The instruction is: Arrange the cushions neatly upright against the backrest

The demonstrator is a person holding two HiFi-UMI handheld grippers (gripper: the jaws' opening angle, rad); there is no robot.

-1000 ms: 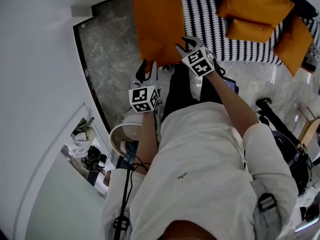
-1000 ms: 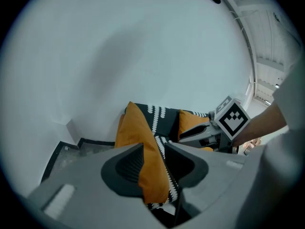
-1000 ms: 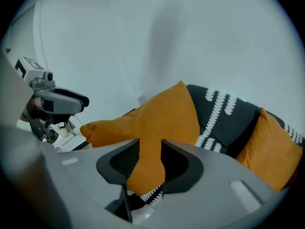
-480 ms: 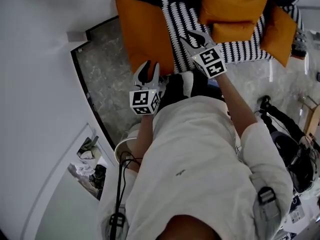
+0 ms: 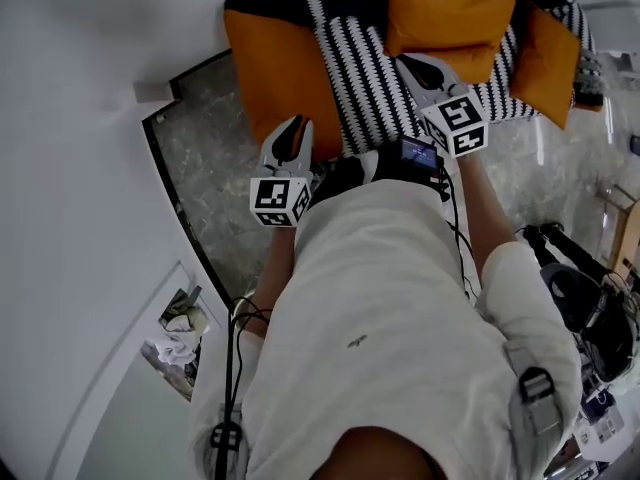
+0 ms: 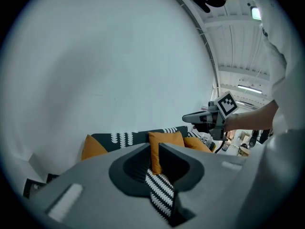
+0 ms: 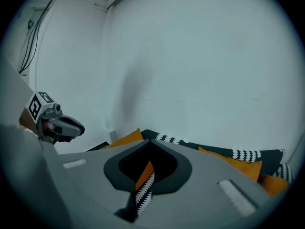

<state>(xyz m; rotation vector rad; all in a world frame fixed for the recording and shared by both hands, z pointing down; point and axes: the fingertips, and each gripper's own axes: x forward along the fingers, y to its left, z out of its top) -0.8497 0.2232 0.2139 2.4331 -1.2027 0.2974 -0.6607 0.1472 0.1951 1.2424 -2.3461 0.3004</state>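
Observation:
A black-and-white patterned sofa (image 5: pixel 365 68) fills the top of the head view. One orange cushion (image 5: pixel 285 78) lies at its left end, another (image 5: pixel 450 13) leans at the middle, and a third (image 5: pixel 545 53) sits at the right. My left gripper (image 5: pixel 288 140) hovers off the sofa's front edge by the left cushion, its jaws a narrow slit apart and empty (image 6: pixel 153 146). My right gripper (image 5: pixel 425 68) hangs over the seat just below the middle cushion. Its jaws have just been closing and now meet with nothing between them (image 7: pixel 151 141). Neither gripper touches a cushion.
A dark marble floor strip (image 5: pixel 200 168) runs left of the sofa beside a white wall (image 5: pixel 70 118). Clutter (image 5: pixel 175 328) lies at the lower left. Black equipment (image 5: pixel 590 308) stands at the right. A small screen device (image 5: pixel 418 153) hangs at the person's chest.
Both grippers have risen and moved toward the sofa, the right one further, onto the seat. The right jaws, spread earlier, have closed. The left jaws have narrowed.

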